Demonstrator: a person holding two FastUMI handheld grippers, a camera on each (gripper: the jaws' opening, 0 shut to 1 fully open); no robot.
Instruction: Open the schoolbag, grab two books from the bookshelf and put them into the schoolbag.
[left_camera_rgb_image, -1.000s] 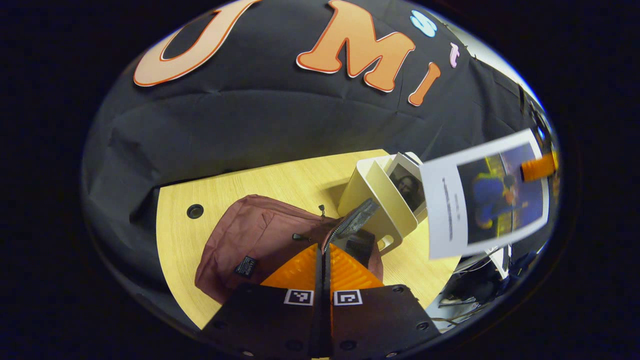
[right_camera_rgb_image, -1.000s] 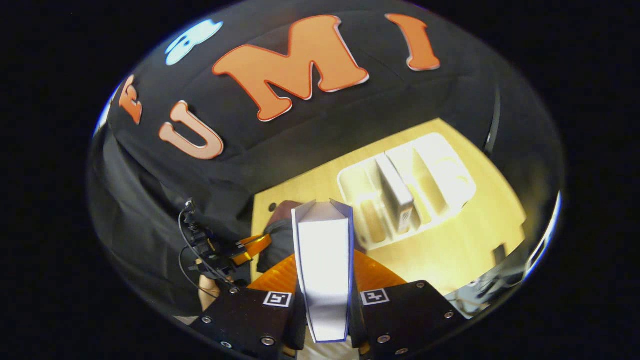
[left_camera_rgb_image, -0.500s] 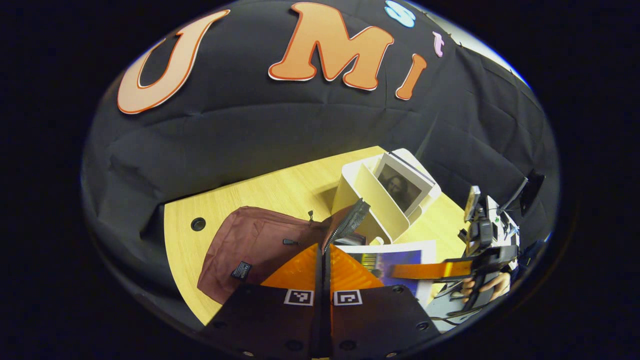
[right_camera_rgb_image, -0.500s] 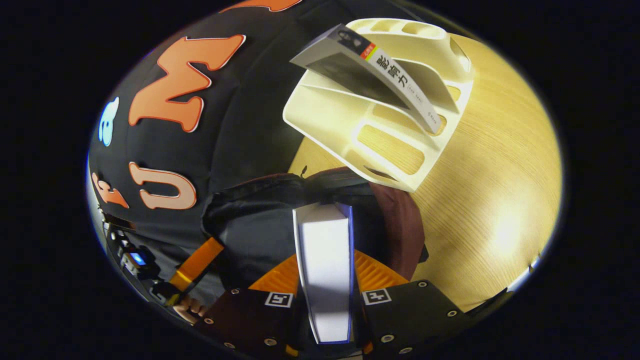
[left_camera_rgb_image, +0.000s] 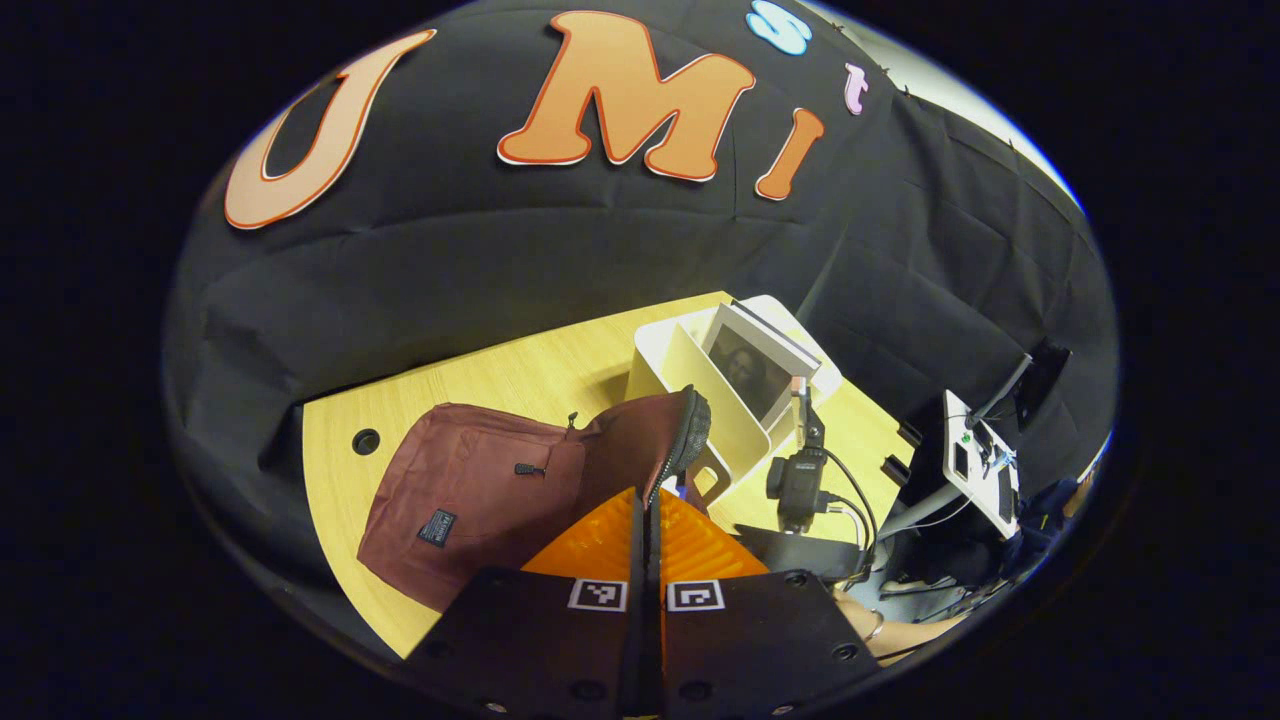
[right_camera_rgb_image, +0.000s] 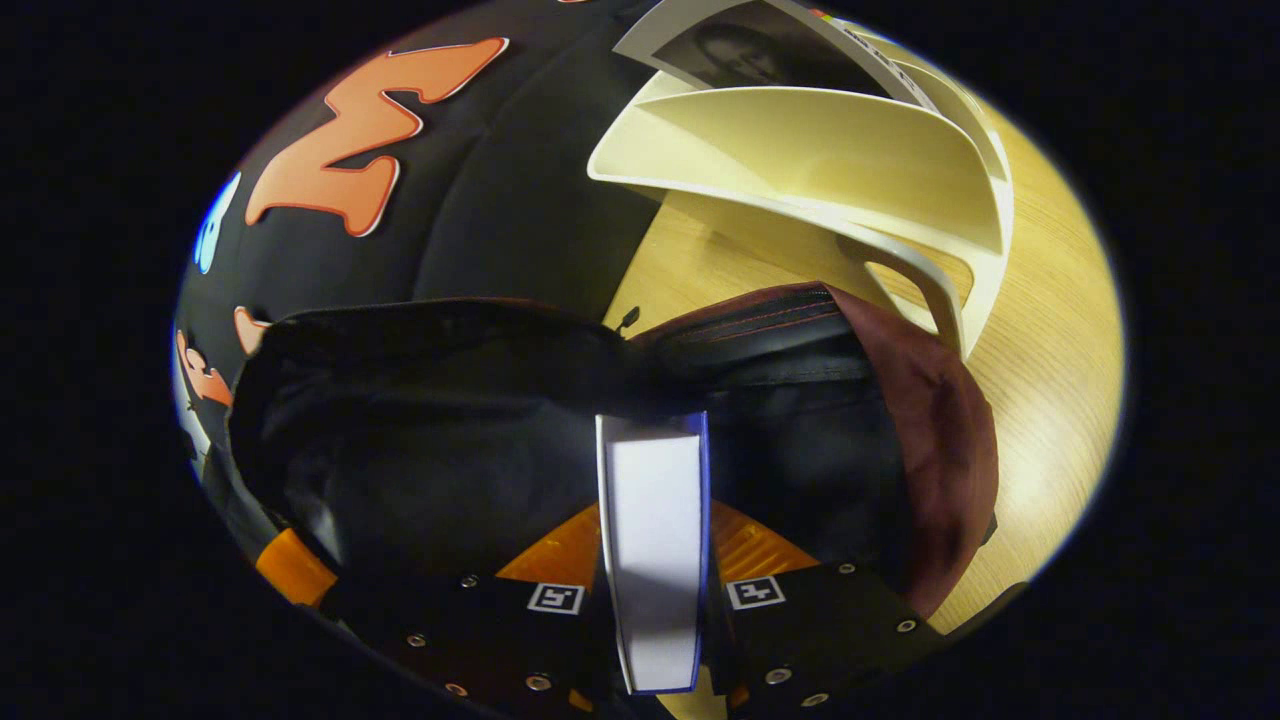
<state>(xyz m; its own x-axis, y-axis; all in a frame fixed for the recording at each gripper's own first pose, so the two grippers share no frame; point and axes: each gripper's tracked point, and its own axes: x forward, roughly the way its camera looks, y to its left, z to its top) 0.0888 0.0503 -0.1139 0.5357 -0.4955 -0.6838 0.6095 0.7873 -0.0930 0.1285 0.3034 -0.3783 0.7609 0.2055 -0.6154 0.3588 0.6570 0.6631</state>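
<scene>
Left gripper view. The maroon schoolbag lies on the desk, its front panel to the left and its zipped mouth to the right, beside the cream bookshelf. The left hand-held gripper has its fingers pressed together on the zipper edge of the flap, lifting it so the mouth gapes. One book stands in the bookshelf on the far right of the desk. Just right of the flap, the other hand-held gripper's body, with its cables, hangs at the bag's mouth.

Right gripper view. The right hand-held gripper pinches a white book by its near end, spine-edge up, with its far end already inside the dark lining of the schoolbag. The maroon rim of the mouth curves round on the right; the bookshelf stands just beyond it.

To do this step well, as judged from these views: keep the flap held high and taut so the opening does not sag onto the book; drive the book straight along its own length into the cavity, clear of the rim and the zipper teeth; release only once most of its length is inside and it rests on the lining. The standing book is then the second one to fetch.
</scene>
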